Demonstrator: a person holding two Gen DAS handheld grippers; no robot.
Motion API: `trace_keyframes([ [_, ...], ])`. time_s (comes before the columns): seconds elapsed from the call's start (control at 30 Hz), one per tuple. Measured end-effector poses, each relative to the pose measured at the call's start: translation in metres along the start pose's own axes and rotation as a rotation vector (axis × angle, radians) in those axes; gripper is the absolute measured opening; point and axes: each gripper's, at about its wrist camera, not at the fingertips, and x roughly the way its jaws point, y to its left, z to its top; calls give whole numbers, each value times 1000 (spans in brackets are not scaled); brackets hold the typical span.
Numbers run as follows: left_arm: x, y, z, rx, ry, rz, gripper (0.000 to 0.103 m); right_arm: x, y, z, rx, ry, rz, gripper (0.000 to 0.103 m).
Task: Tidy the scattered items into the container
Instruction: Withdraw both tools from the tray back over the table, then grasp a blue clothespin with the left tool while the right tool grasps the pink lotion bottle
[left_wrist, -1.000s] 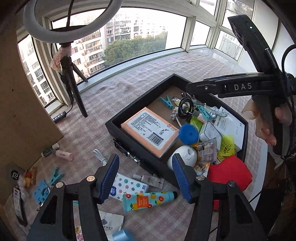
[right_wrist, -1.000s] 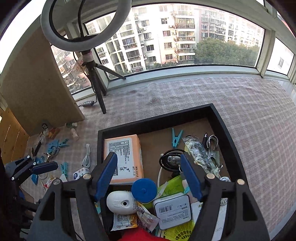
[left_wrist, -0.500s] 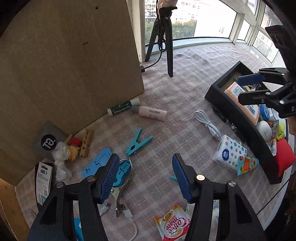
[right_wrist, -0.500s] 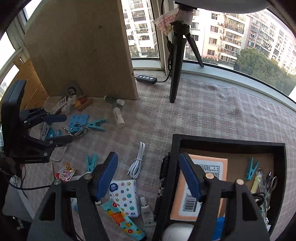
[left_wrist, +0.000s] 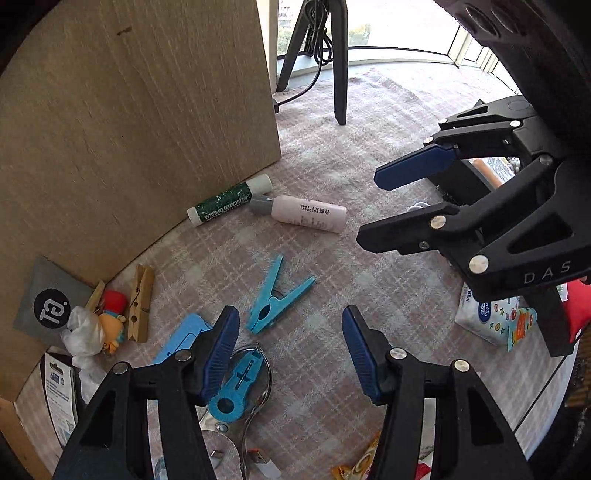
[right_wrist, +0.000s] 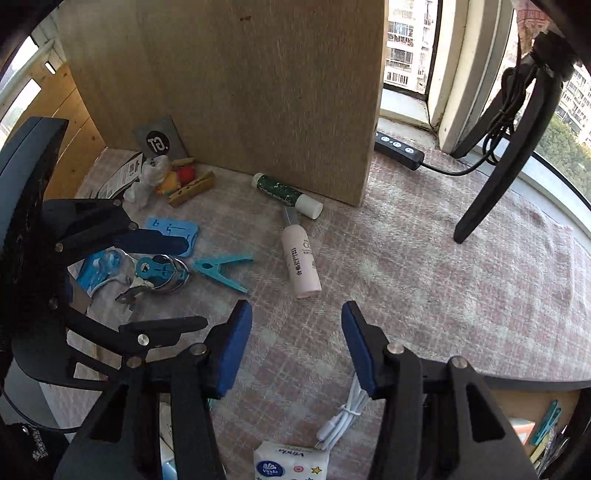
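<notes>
My left gripper (left_wrist: 290, 350) is open and empty above the checked cloth, just short of a teal clothespin (left_wrist: 275, 297). A pink bottle (left_wrist: 306, 213) and a green tube (left_wrist: 229, 200) lie beyond it by the wooden board. My right gripper (right_wrist: 295, 347) is open and empty, near the pink bottle (right_wrist: 301, 262); it also shows in the left wrist view (left_wrist: 391, 206). A teal clothespin (right_wrist: 221, 269), blue keyring tag (right_wrist: 157, 269) and wooden clothespin (right_wrist: 192, 190) lie to its left. The black tray's rim (right_wrist: 535, 384) shows at lower right.
A wooden board (right_wrist: 236, 88) stands behind the items. A tripod leg (right_wrist: 491, 184) and power strip (right_wrist: 399, 149) are at the right. A white cable (right_wrist: 343, 417) and tissue pack (right_wrist: 291, 463) lie near the tray. A small toy figure (left_wrist: 107, 325) sits by the board.
Both grippers have swung left, away from the tray and toward the scattered items by the wooden board, and come lower and closer to them. Both stay open and empty.
</notes>
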Motion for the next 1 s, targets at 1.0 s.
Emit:
trace_keyframes([
  [1.0,-3,-19,-5,-78,-16,-14,16,13,-22,12,130,-45,14,20],
])
